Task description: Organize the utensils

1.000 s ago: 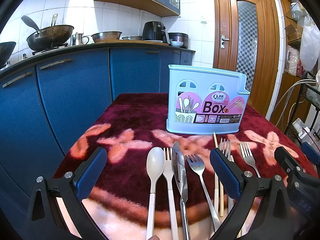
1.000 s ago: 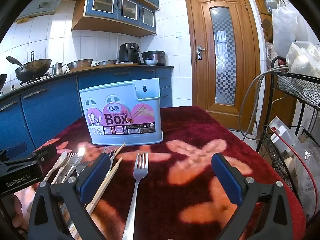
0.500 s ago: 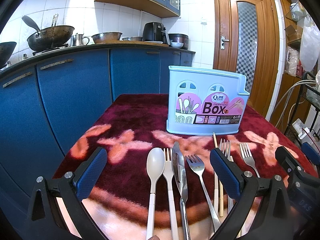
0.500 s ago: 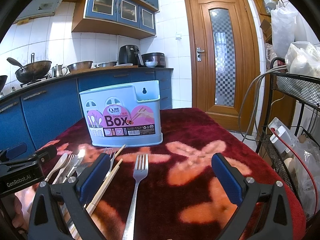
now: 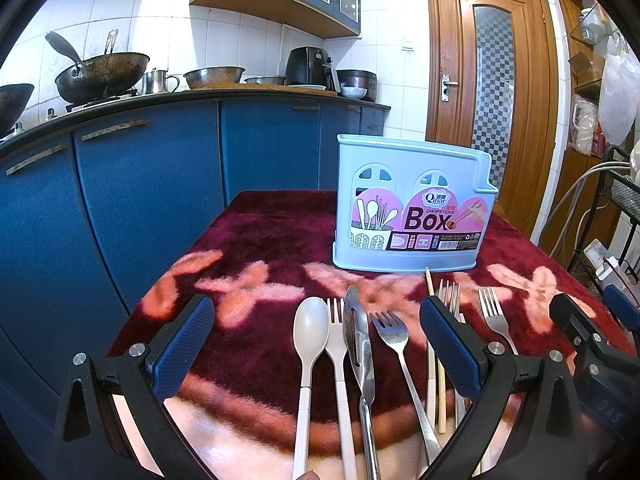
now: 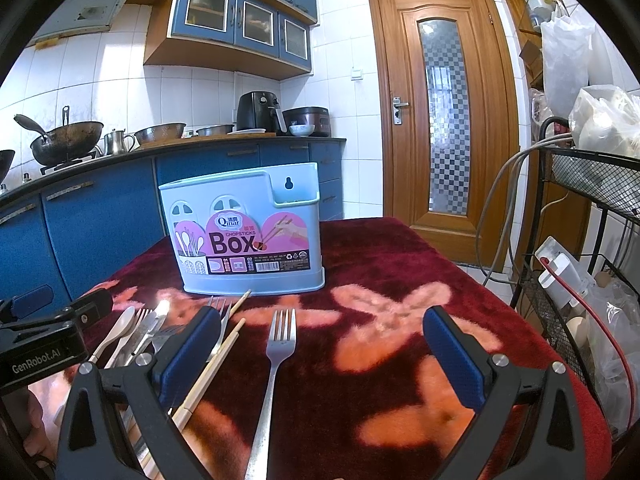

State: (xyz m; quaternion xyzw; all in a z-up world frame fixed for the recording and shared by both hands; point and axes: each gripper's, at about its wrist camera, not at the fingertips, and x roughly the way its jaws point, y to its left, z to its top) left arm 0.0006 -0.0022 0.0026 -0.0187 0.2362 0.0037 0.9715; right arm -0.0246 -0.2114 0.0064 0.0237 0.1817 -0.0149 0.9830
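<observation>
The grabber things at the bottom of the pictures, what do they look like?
Each gripper, left and right, has a black plastic frame with silver screws and two blue, bumpy rubber pads. White letters on the left one's side read GenRobot.AI.

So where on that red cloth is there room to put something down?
Right of the lone fork, out to the cloth's right edge, is bare. So is the left side, between the spoon and the cabinets. The near middle, before the box, is crowded with cutlery.
</observation>
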